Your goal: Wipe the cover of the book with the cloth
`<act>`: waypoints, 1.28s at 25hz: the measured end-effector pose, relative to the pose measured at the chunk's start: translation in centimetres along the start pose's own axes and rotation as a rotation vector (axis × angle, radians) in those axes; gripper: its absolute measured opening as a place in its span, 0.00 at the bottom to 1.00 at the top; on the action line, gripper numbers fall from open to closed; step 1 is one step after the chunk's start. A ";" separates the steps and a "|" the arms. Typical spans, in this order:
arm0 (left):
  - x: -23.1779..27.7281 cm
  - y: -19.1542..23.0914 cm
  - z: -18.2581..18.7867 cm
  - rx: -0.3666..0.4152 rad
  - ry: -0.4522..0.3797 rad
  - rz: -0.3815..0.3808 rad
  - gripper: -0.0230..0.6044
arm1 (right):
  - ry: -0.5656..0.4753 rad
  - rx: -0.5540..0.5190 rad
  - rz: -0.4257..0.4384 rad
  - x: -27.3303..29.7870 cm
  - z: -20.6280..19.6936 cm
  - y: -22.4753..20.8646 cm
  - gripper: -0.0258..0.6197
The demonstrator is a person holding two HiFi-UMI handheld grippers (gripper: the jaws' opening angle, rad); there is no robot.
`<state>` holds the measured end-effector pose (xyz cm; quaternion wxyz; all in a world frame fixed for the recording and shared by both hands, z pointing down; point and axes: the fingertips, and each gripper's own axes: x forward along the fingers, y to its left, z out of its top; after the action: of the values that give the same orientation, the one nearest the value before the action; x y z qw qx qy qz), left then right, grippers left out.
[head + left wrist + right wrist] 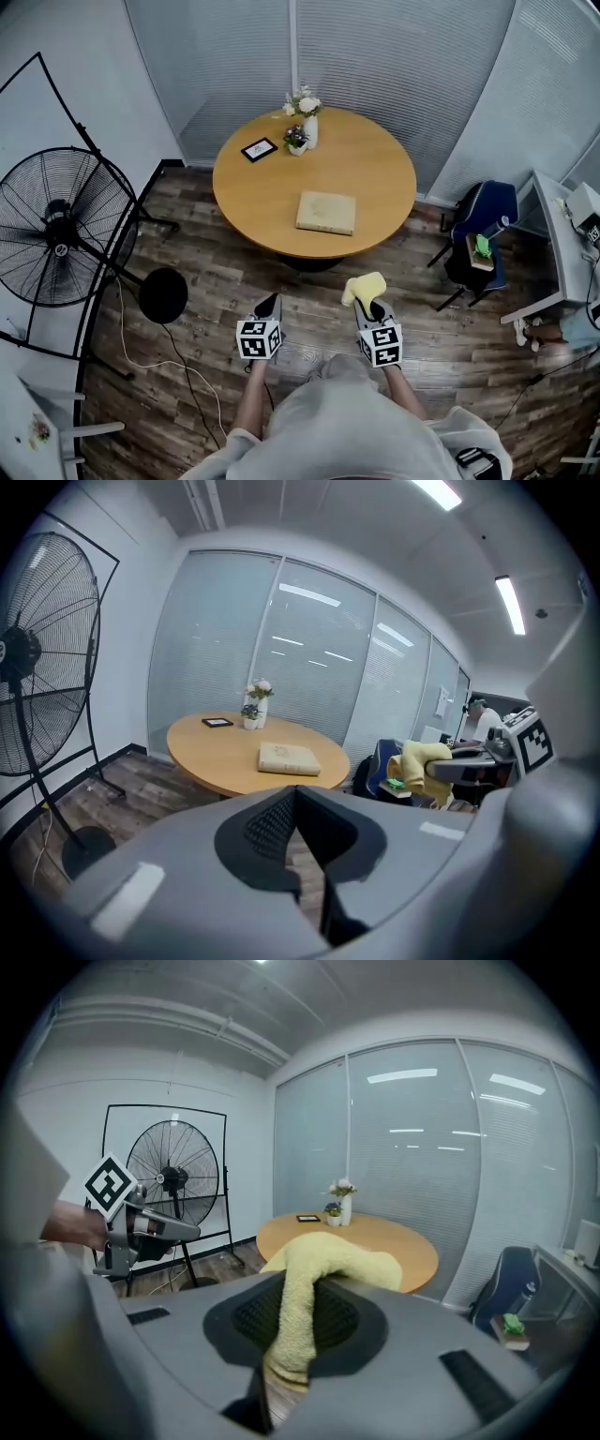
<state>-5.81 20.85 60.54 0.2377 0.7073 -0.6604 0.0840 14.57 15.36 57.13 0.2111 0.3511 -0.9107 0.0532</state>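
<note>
A tan closed book (326,212) lies flat on the round wooden table (253,192), toward its near edge; it also shows in the left gripper view as a pale book (289,757). My right gripper (369,302) is shut on a yellow cloth (363,286), held in the air short of the table; in the right gripper view the cloth (309,1288) drapes between the jaws. My left gripper (266,307) hovers beside it, shut with nothing in it. Both grippers are well apart from the book.
A white vase with flowers (306,112), a small potted plant (295,140) and a black picture frame (259,149) stand at the table's far side. A large floor fan (58,230) stands left. A blue chair (481,230) and a white desk (562,234) are right.
</note>
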 end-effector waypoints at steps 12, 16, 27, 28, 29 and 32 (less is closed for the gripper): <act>3.0 2.9 1.5 0.009 0.010 0.016 0.05 | -0.003 0.015 0.017 4.6 0.8 -0.9 0.13; 4.9 4.4 2.6 0.007 0.014 0.031 0.05 | 0.007 0.022 0.029 7.1 1.1 -1.8 0.13; 11.9 8.4 6.4 -0.028 0.031 0.071 0.05 | 0.033 0.016 0.086 15.9 4.2 -5.5 0.13; 12.6 8.9 6.8 -0.033 0.033 0.076 0.05 | 0.039 0.016 0.092 16.8 4.5 -5.9 0.13; 13.3 9.3 7.3 -0.038 0.034 0.081 0.05 | 0.041 0.016 0.099 17.9 4.9 -6.3 0.13; 15.4 10.6 8.9 -0.044 0.035 0.097 0.05 | 0.042 0.012 0.123 20.8 6.4 -7.4 0.13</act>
<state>-16.16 2.95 61.77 0.2604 0.6676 -0.6913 0.0931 3.40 -4.57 59.75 0.2245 0.2946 -0.9255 0.0790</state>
